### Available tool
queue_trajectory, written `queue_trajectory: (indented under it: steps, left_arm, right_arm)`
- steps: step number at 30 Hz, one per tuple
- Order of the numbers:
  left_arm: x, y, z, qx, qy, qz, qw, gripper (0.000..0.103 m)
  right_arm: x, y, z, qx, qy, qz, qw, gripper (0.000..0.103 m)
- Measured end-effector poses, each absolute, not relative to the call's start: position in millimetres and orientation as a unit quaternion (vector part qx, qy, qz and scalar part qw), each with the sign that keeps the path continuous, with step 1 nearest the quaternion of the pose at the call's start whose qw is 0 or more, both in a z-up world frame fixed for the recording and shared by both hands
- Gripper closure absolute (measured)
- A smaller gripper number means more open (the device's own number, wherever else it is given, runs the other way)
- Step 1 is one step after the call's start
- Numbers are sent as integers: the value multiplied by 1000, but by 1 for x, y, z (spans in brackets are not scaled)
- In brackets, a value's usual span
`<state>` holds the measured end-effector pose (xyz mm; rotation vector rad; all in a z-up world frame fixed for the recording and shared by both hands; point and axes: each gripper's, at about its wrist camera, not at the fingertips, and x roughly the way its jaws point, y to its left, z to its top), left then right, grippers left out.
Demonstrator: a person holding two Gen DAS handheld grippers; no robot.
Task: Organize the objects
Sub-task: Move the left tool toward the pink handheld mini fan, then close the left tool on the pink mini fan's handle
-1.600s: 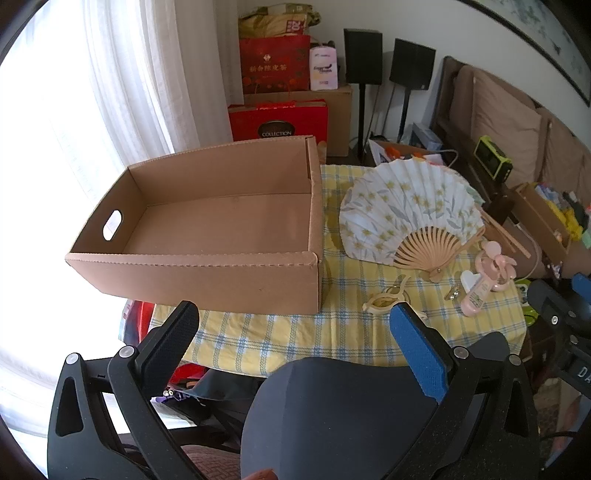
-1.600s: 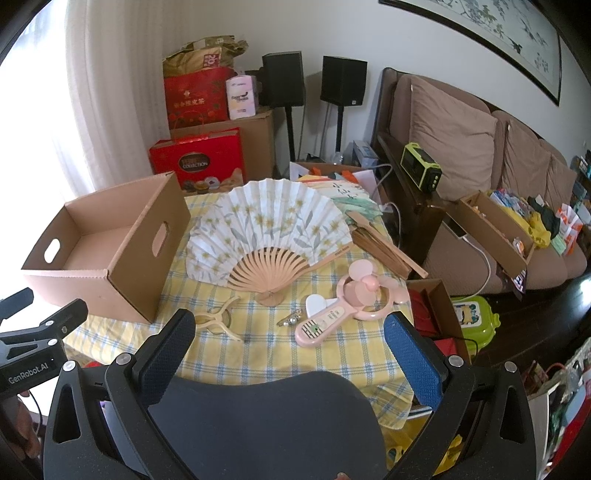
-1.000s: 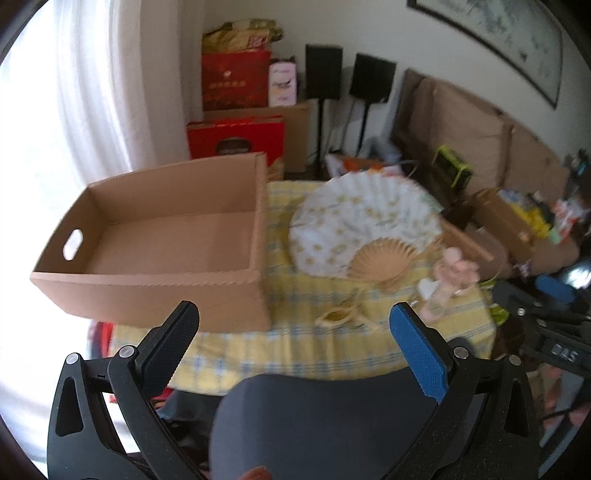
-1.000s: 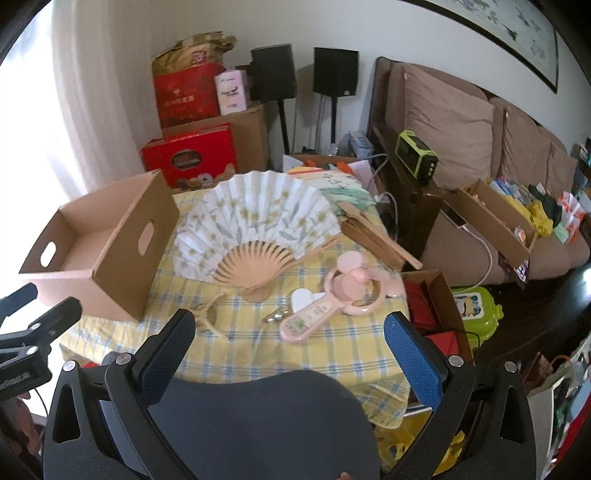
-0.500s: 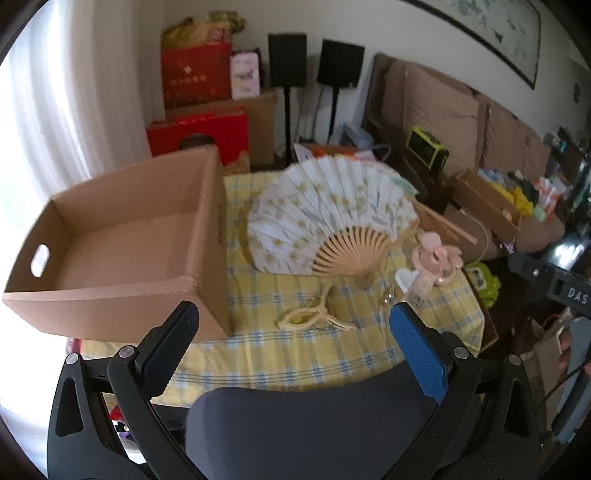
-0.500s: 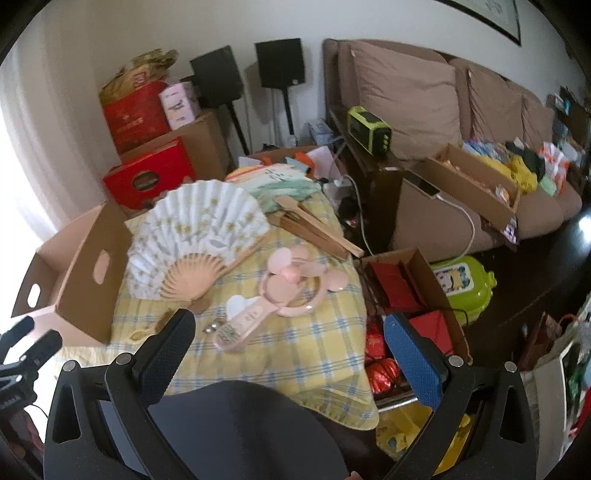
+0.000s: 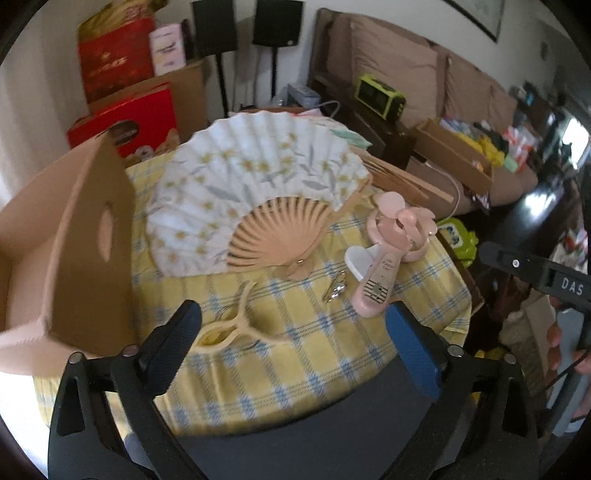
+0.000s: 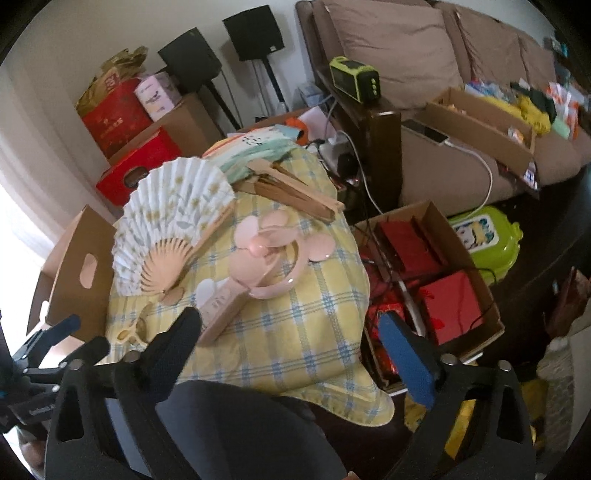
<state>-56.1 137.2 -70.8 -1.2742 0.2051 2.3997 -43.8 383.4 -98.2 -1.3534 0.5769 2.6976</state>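
Note:
An open white paper fan (image 7: 255, 184) lies on the yellow checked tablecloth (image 7: 295, 354), also in the right wrist view (image 8: 173, 221). A pink handheld fan (image 7: 388, 254) (image 8: 258, 266) lies right of it, with a cream hair clip (image 7: 232, 325) (image 8: 131, 330) and a small metal clip (image 7: 336, 288) in front. An empty cardboard box (image 7: 62, 254) (image 8: 74, 273) stands at the left. My left gripper (image 7: 291, 332) is open above the hair clip side. My right gripper (image 8: 291, 332) is open over the table's right edge.
Closed wooden fans (image 8: 295, 192) lie at the table's back. A floor box with red packets (image 8: 432, 266) stands right of the table. A brown sofa (image 8: 424, 55), speakers (image 8: 255, 33) and red gift boxes (image 7: 125, 114) lie beyond.
Both grippers have swung to the right and moved closer to the table. The box has slid to the left edge of both views. Both stay open and empty.

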Motion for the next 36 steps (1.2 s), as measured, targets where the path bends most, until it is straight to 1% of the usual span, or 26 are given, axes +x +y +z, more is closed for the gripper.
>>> queue_trajectory:
  steps: [2, 4, 6, 7, 9, 11, 13, 15, 21, 25, 26, 27, 29, 32, 34, 35, 36]
  left_arm:
    - [-59, 148, -76, -459, 84, 857, 218, 6]
    - [-64, 158, -81, -466, 84, 849, 235, 9]
    - [-69, 166, -87, -476, 84, 841, 244, 17]
    - [-71, 172, -89, -480, 89, 837, 247, 18]
    - [-73, 181, -93, -482, 100, 833, 252, 20]
    - [-76, 189, -96, -484, 110, 829, 257, 20]
    - [-80, 196, -100, -491, 117, 821, 267, 23]
    - [-83, 202, -106, -502, 123, 811, 276, 29]
    - [-83, 215, -118, -512, 148, 795, 291, 31]
    - [-81, 221, -125, -515, 155, 789, 296, 31]
    - [-82, 221, -126, -516, 155, 788, 297, 36]
    - [-83, 222, -127, -518, 156, 787, 296, 45]
    - [-86, 223, -131, -525, 156, 783, 295, 51]
    - [-88, 222, -135, -527, 161, 780, 295, 51]
    - [-87, 225, -137, -526, 167, 779, 296, 51]
    - [-88, 226, -138, -527, 170, 779, 296, 51]
    - [-88, 227, -139, -527, 171, 778, 296, 52]
  right_arm:
    - [-46, 390, -105, -444, 200, 873, 32, 12]
    - [-47, 396, -111, -445, 217, 869, 26, 21]
    - [-50, 404, -117, -444, 243, 862, 14, 28]
    - [-51, 408, -121, -443, 257, 859, 10, 33]
    - [-53, 415, -128, -446, 274, 852, 7, 38]
    - [-55, 419, -132, -449, 278, 849, 11, 38]
    - [-55, 425, -135, -450, 283, 847, 14, 39]
    - [-57, 430, -138, -450, 287, 846, 17, 39]
    - [-70, 445, -144, -433, 296, 851, 26, 39]
    - [-82, 454, -151, -414, 308, 856, 14, 40]
    - [-85, 457, -155, -410, 321, 853, 4, 42]
    - [-88, 460, -160, -405, 338, 850, -8, 47]
    - [-92, 465, -169, -395, 366, 842, -25, 48]
    - [-96, 466, -176, -381, 390, 837, -48, 51]
    - [-99, 465, -178, -373, 394, 838, -55, 56]
    - [-100, 464, -179, -370, 393, 840, -56, 57]
    - [-101, 464, -179, -369, 392, 841, -56, 61]
